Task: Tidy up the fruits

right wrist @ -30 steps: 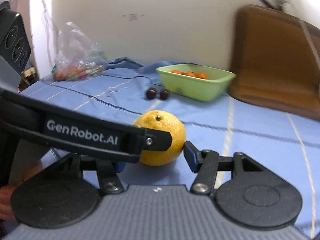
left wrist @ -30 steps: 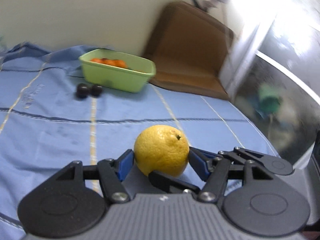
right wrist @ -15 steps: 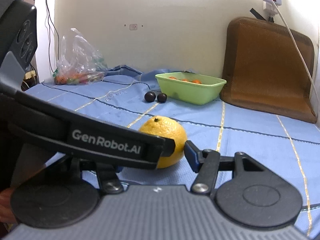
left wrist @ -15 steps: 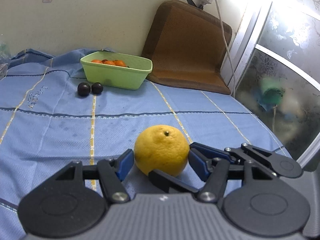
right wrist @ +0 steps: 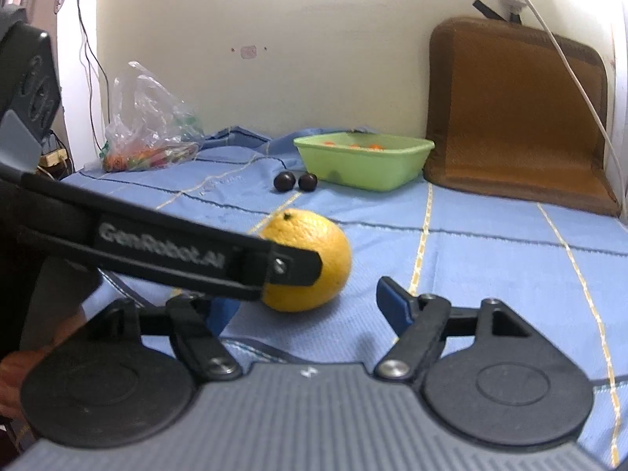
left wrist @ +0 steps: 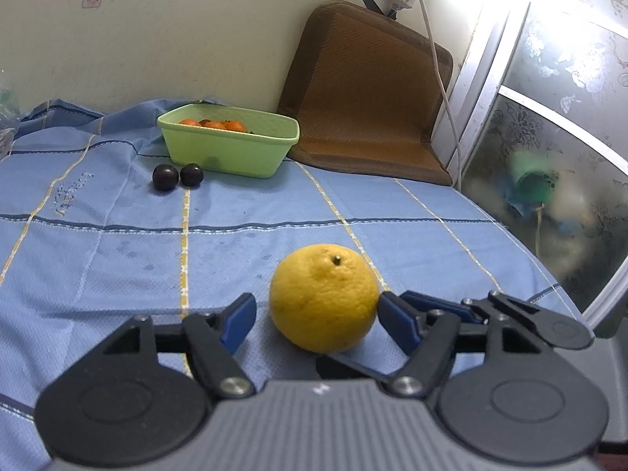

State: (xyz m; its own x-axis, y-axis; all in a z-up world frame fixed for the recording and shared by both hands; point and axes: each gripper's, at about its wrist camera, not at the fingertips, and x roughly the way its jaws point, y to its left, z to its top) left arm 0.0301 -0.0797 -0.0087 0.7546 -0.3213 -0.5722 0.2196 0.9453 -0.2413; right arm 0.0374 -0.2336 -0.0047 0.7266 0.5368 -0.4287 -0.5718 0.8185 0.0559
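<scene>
A large round yellow citrus fruit point(left wrist: 325, 299) is seen resting on the blue checked cloth point(left wrist: 98, 259), framed between the spread, unclenched fingers of the left gripper point(left wrist: 314, 316); the right gripper point(right wrist: 302, 298) is likewise parted and empty. Small oranges lie in the light-green plastic tub point(left wrist: 231, 153), two dark plums point(left wrist: 177, 176) outside it. Its stem end is tilted upward; no long axis is evident.

Between your left gripper's point(left wrist: 314, 320) blue pads point(left wrist: 237, 320) sits a yellow citrus point(left wrist: 325, 298); ahead, a lime-green tub point(left wrist: 231, 151) on blue, yellow-striped cloth point(left wrist: 98, 243).
</scene>
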